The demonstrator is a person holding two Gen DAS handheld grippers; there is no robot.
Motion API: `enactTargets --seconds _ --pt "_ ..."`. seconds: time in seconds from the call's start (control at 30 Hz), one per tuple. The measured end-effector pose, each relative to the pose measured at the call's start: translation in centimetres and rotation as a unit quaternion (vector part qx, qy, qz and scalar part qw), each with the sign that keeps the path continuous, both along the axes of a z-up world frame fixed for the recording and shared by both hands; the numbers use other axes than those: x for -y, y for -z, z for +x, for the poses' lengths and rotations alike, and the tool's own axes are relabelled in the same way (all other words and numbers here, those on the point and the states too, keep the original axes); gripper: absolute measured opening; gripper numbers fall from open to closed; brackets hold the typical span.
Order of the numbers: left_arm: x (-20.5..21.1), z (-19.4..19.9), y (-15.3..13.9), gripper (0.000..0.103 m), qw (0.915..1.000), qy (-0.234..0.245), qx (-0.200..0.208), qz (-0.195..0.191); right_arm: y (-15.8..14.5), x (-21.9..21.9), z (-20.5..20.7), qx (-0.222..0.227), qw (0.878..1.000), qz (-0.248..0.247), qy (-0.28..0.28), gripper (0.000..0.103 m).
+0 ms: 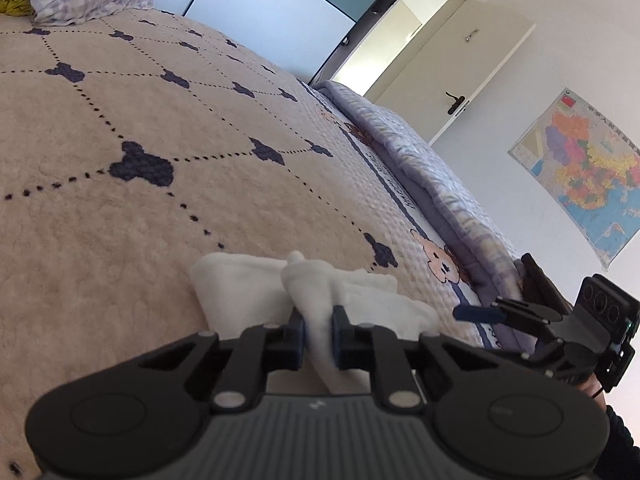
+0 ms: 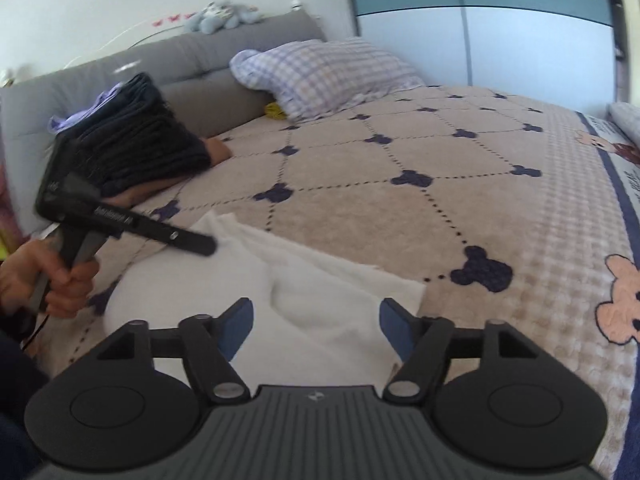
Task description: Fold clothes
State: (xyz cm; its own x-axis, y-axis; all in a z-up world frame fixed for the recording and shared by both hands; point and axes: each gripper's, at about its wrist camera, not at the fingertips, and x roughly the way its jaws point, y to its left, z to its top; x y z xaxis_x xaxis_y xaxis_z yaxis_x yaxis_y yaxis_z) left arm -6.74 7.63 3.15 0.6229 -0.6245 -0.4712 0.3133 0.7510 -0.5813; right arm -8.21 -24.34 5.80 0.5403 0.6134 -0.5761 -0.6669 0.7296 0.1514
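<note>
Nearest our lens, the left gripper (image 1: 319,334) pinches a bunched fold of one white fleece garment (image 1: 352,300), its two blue-padded fingers (image 1: 297,330) pressed together on the soft cloth. The garment lies on the near part of a bed, spread over a plush beige blanket (image 1: 120,128) stitched with dotted diamond lines and dark mouse-head shapes.

From the right wrist we see the right gripper (image 2: 316,326) with its fingers spread wide apart above the same cloth (image 2: 320,296), holding nothing. Here the left gripper (image 2: 120,216) appears from the side, gripped by a bare hand (image 2: 48,276).

We count one checked pillow (image 2: 324,70) against a grey padded headboard (image 2: 192,52), one plush toy (image 2: 218,14) on top of it, and what seems to be one stack of dark folded clothes (image 2: 136,136), though blur softens it.

Only the left view shows the wall map (image 1: 584,172), the cream door (image 1: 464,76) and the folded quilt (image 1: 432,168) along the bed's edge.
</note>
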Motion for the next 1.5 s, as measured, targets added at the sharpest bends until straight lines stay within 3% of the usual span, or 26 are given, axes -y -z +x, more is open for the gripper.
enactTargets --seconds 0.03,0.07,0.17,0.3,0.4,0.43,0.53,0.6,0.63,0.73,0.87,1.0,1.07,1.13,1.2,1.23,1.27,1.33,1.37,1.43,1.5 --pt "-0.1 -0.1 -0.2 0.014 1.0000 -0.004 0.001 -0.005 0.8 -0.4 0.4 -0.019 0.999 -0.027 0.001 0.065" --pt "-0.3 -0.1 -0.5 0.013 0.9999 -0.010 0.003 -0.009 1.8 -0.7 1.0 -0.042 0.998 -0.051 0.007 0.038" --pt "-0.9 -0.1 -1.6 0.012 0.9993 -0.030 0.012 -0.017 1.4 -1.5 1.0 -0.032 0.998 -0.049 0.010 0.022" --pt "-1.2 2.0 -0.5 0.013 0.9987 -0.046 -0.022 0.006 0.4 -3.2 1.8 -0.002 0.998 -0.056 0.036 0.020" --pt "-0.8 3.3 0.9 0.015 0.9975 -0.046 -0.046 0.027 2.7 -4.2 4.4 -0.047 0.994 -0.079 0.058 0.021" --pt "-0.9 3.3 0.9 0.016 0.9975 -0.047 -0.045 0.026 3.1 -3.9 5.0 -0.060 0.994 -0.063 0.066 0.022" --pt "-1.8 2.6 0.3 0.031 0.9974 -0.058 -0.041 0.013 3.2 -3.0 4.7 -0.075 0.993 -0.035 0.086 0.024" --pt "-2.4 0.9 -0.9 0.056 0.9972 -0.068 -0.025 0.017 3.0 -2.3 4.2 -0.082 0.992 -0.019 0.098 0.026" --pt "-2.7 0.0 -1.5 0.061 0.9970 -0.073 -0.016 0.020 2.8 -2.1 3.9 -0.081 0.991 -0.015 0.104 0.028" --pt "-2.8 -2.9 -3.2 0.074 0.9980 -0.059 0.004 0.023 0.6 -1.7 1.2 -0.025 0.991 -0.015 0.129 0.042" --pt "-0.5 -6.0 -5.0 0.075 0.9981 -0.021 0.034 0.046 -1.8 -2.5 -1.9 0.035 0.993 -0.003 0.111 0.043" --pt "2.8 -7.1 -6.2 0.073 0.9941 0.014 0.098 0.044 0.5 -4.6 -1.7 0.007 0.996 -0.010 0.086 0.037" --pt "4.6 -6.1 -5.6 0.072 0.9936 0.036 0.098 0.045 3.0 -5.8 -0.3 -0.024 0.995 -0.025 0.090 0.026" --pt "5.9 -4.2 -3.5 0.063 0.9931 0.020 0.059 0.099 4.3 -6.2 0.1 -0.021 0.995 -0.006 0.100 0.026" --pt "5.5 -2.5 -0.8 0.034 0.9905 -0.006 0.025 0.135 3.8 -6.2 -0.4 -0.017 0.994 -0.012 0.108 0.025" --pt "5.1 -2.3 0.1 0.022 0.9880 -0.017 0.029 0.151 3.6 -6.2 -0.6 -0.016 0.994 -0.015 0.111 0.025" --pt "4.3 -2.1 0.5 0.013 0.9896 -0.025 0.023 0.140 3.3 -6.3 -0.8 -0.014 0.993 -0.017 0.115 0.025" --pt "2.8 -1.9 1.0 0.004 0.9927 -0.044 0.003 0.113 2.8 -6.3 -1.3 -0.011 0.992 -0.023 0.123 0.025" --pt "2.5 -1.8 1.2 0.004 0.9930 -0.046 0.001 0.108 2.4 -6.0 -1.8 -0.006 0.991 -0.018 0.129 0.028" --pt "2.5 -1.9 1.5 0.004 0.9928 -0.047 0.008 0.110 1.3 -4.6 -3.7 0.008 0.989 0.020 0.148 0.032" --pt "2.8 -2.0 1.6 0.004 0.9915 -0.051 0.015 0.118 1.4 -3.2 -4.6 -0.013 0.986 0.061 0.157 0.041"
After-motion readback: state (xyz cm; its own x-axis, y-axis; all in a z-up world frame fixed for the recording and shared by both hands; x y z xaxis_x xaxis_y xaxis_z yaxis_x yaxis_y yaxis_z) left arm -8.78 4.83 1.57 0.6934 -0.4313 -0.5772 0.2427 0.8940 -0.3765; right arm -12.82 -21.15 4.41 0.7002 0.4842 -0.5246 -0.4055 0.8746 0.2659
